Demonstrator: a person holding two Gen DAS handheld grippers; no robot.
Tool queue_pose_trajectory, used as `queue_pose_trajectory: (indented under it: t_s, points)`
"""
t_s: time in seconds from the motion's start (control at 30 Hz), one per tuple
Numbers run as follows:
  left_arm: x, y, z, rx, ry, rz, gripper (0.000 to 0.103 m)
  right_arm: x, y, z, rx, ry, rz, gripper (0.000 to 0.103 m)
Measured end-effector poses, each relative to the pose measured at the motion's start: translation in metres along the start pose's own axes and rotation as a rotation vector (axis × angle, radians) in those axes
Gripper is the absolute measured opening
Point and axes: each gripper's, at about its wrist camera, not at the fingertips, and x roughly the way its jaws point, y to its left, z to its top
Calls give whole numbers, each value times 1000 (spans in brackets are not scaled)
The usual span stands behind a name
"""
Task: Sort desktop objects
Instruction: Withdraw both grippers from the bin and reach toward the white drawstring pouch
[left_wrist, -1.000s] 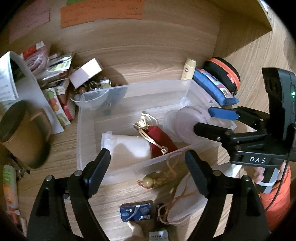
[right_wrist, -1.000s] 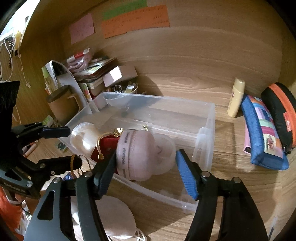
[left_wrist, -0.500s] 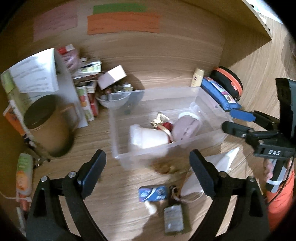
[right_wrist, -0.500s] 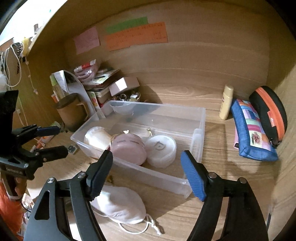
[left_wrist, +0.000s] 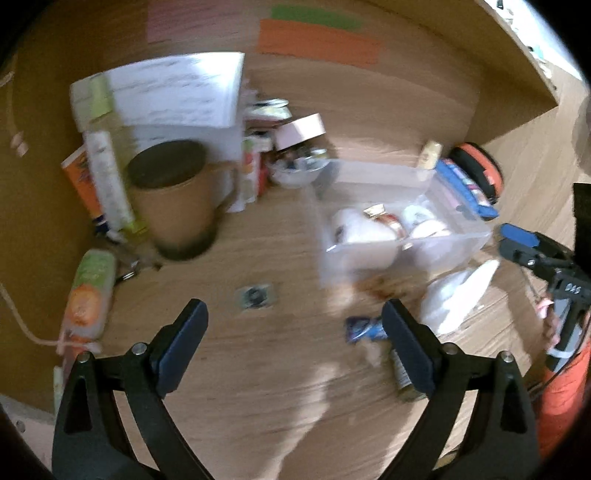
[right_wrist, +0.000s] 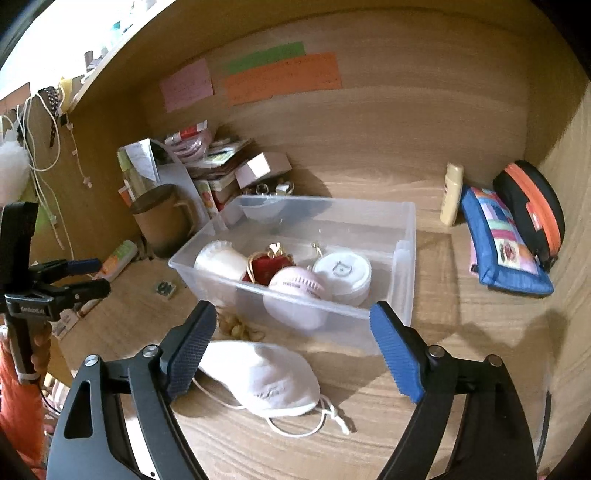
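The whole left wrist view is smeared by motion: the writing on the white sheet (left_wrist: 177, 92) cannot be read, and the small dark square (left_wrist: 255, 295) on the tabletop (left_wrist: 258, 369) cannot be identified. The left claw (left_wrist: 293, 317) partly covers a small bottle (left_wrist: 404, 380). In the right wrist view the clear bin's (right_wrist: 295, 302) front wall veils the pink ball (right_wrist: 295, 295), and the sticky notes' (right_wrist: 280, 79) writing is too small to read.
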Motion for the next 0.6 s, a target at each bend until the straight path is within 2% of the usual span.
queue_pose_trajectory:
  t_s: [0.23,0.4,0.6]
  points:
    - [30,34,-20,-74,91,43,96,13,3,-23,1,60,0,83]
    - [52,30,-25,-56,113,66,96,29,9,-42,-17,126,3,83]
    - [79,19,-18,-40,128,52,96,46,16,-52,-38,177,13,84]
